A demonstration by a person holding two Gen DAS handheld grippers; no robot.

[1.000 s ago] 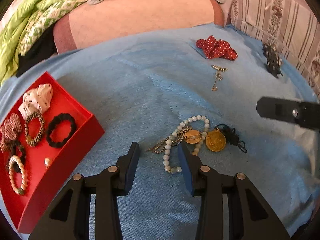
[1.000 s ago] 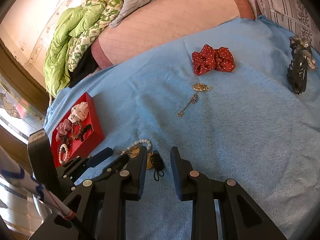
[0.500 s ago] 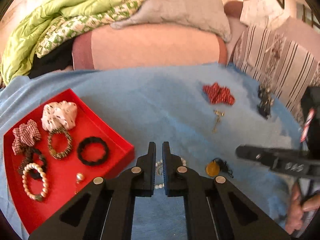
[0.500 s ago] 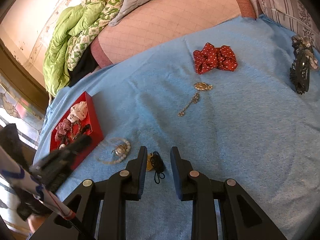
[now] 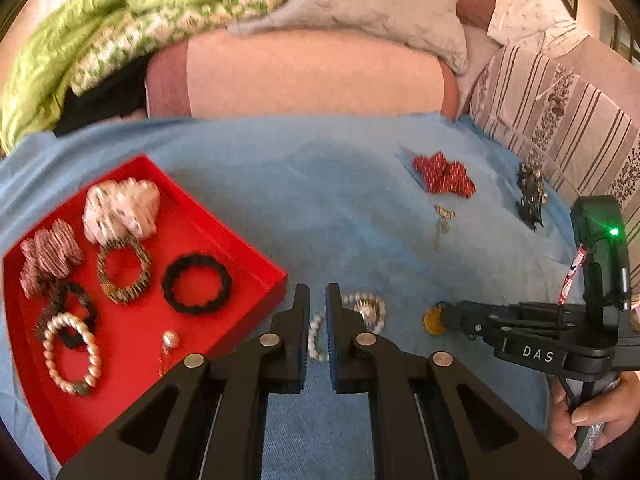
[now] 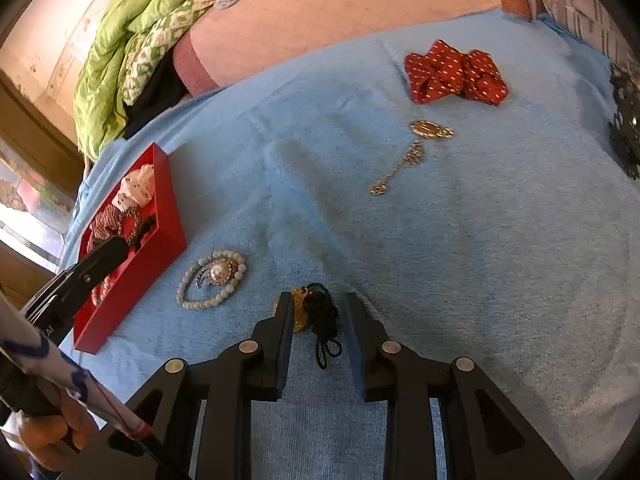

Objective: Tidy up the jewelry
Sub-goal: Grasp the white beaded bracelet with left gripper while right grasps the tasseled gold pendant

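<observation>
A red tray [image 5: 256, 268] at the left holds scrunchies, bracelets and a pearl earring. A pearl bracelet with a brooch [image 6: 216, 276] lies on the blue blanket beside the tray; it also shows in the left wrist view [image 5: 366, 312]. My left gripper [image 5: 317, 308] is nearly shut and empty, raised above that bracelet. My right gripper [image 6: 316, 316] is open, its fingers on either side of a gold medallion on a black cord [image 6: 318, 314]. In the left wrist view the right gripper [image 5: 452, 316] reaches the medallion [image 5: 434, 320].
A red dotted scrunchie [image 6: 456, 72], a gold chain pendant [image 6: 416, 148] and a black hair clip [image 6: 626, 120] lie farther back on the blanket [image 6: 480, 240]. A pink bolster [image 5: 312, 76], green bedding and striped pillows border the far side.
My left gripper shut from open, then lifted and drew back; the pearl bracelet stays on the blanket, shifted nearer the tray. My right gripper moved forward and now straddles the medallion.
</observation>
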